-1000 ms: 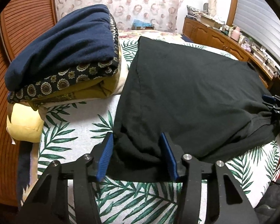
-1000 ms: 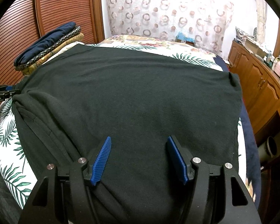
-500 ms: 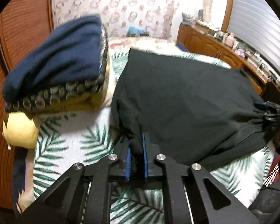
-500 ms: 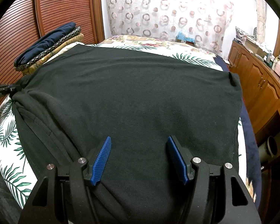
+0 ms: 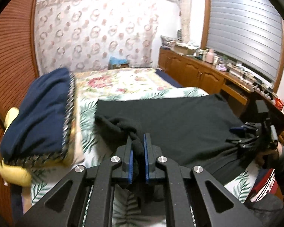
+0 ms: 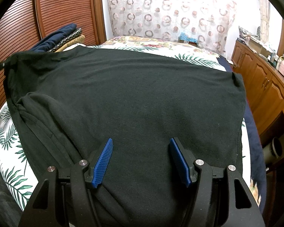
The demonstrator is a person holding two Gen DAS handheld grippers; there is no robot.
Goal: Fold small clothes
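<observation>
Pinching a bunched corner of the soft, limp black cotton garment (image 5: 179,121), the left gripper (image 5: 137,151) is clenching; the right gripper (image 6: 141,162) is gaping, empty, above its near hem.

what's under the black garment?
The black garment lies on a leaf-print bedsheet, visible around its edges. Anything beneath its middle is covered. Left gripper pinches one raised corner.

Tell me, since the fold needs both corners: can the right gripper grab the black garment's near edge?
Probably yes: the right gripper hangs open over the black garment, nothing between.
</observation>
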